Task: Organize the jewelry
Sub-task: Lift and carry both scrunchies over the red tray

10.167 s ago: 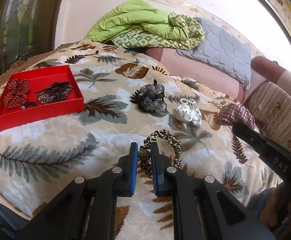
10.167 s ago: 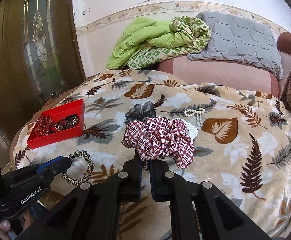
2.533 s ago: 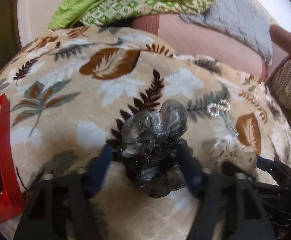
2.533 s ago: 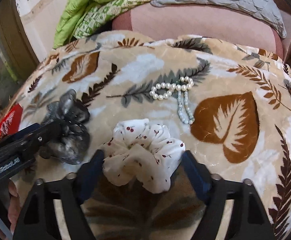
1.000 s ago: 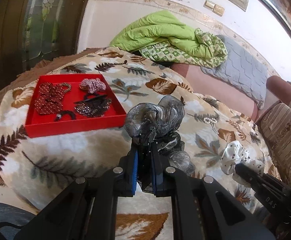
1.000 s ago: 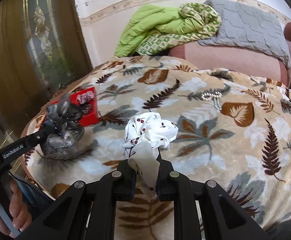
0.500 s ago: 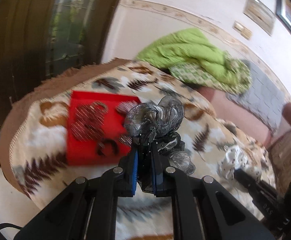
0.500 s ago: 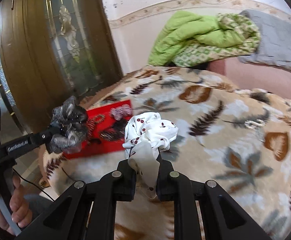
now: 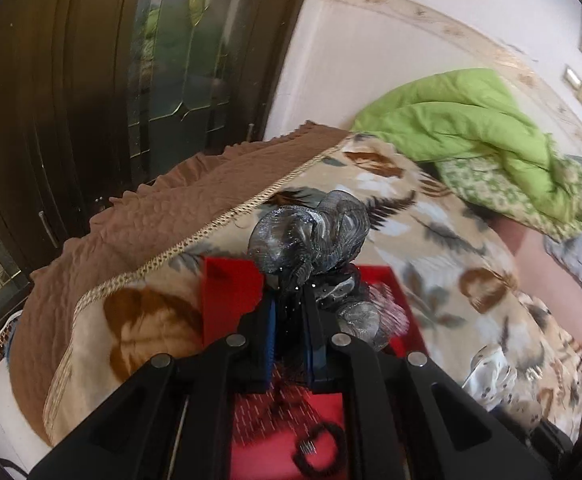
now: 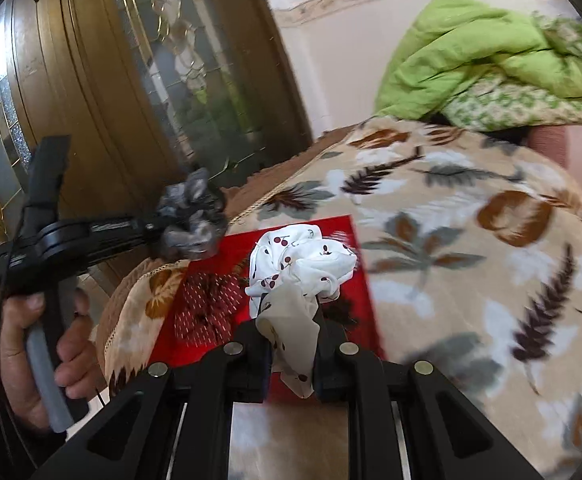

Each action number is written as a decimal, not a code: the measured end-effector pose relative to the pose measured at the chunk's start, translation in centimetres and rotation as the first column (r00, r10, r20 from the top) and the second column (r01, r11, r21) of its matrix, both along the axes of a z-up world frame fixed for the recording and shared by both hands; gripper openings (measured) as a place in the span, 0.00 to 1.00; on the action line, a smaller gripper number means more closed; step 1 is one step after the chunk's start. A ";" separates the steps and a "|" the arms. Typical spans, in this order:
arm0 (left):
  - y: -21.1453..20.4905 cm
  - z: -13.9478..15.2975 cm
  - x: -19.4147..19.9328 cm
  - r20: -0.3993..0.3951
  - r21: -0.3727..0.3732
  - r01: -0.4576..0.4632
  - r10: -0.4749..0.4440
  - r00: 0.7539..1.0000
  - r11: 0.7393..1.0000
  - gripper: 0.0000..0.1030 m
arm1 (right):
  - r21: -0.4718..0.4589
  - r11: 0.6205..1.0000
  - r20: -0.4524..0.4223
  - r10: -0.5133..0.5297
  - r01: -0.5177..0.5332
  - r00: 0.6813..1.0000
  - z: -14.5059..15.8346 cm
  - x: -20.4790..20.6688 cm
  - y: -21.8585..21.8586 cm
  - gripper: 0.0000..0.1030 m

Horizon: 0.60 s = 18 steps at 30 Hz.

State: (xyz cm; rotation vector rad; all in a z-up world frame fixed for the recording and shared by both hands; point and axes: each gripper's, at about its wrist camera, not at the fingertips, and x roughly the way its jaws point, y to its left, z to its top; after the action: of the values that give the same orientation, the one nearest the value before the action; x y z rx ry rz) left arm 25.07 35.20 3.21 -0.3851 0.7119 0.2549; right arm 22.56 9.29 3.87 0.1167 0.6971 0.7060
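We are seeing the leaf-print blanket (image 10: 451,240) carrying the red tray (image 10: 361,280) at its 9 o'clock edge. Above the tray, the left gripper (image 9: 289,332) is clamping the grey organza scrunchie (image 9: 311,236); the right gripper (image 10: 293,354) is pinching the white cherry-print scrunchie (image 10: 303,264).

Dark wooden door (image 9: 71,80), pale wall (image 9: 371,60), leaf-print bedspread (image 10: 471,240)

tray (image 10: 361,280) on bed blanket (image 10: 471,260) near its 9 o'clock edge | quilt (image 10: 471,52) behind at 1 o'clock | door (image 10: 91,80) at 10 o'clock | hair ties (image 9: 317,446) inside tray
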 end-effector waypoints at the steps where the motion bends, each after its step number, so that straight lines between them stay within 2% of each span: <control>1: 0.5 -0.7 0.6 -0.008 0.002 -0.012 0.012 1.000 1.000 0.10 | -0.005 1.000 -0.001 0.007 -0.007 1.000 -0.2 0.4 0.6 0.16; 7: 1.4 -3.9 2.3 -0.072 0.014 0.000 0.001 0.997 1.000 0.10 | -0.044 0.998 -0.020 0.035 -0.036 0.999 -2.1 3.0 4.2 0.16; 13: 1.3 -5.9 3.5 -0.126 -0.011 0.059 -0.060 0.990 0.998 0.11 | -0.056 0.996 -0.048 0.063 -0.065 0.997 -3.6 4.6 5.6 0.16; 18: 1.7 -6.9 4.0 -0.164 0.011 0.050 -0.047 0.985 0.999 0.11 | -0.077 0.992 -0.071 0.096 -0.101 0.993 -4.7 5.1 7.1 0.16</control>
State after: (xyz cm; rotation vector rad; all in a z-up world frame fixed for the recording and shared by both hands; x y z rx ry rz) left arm 29.04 36.90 -3.67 -0.3347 0.8793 0.2475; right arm 27.63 16.38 -0.81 0.0321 0.7994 0.7701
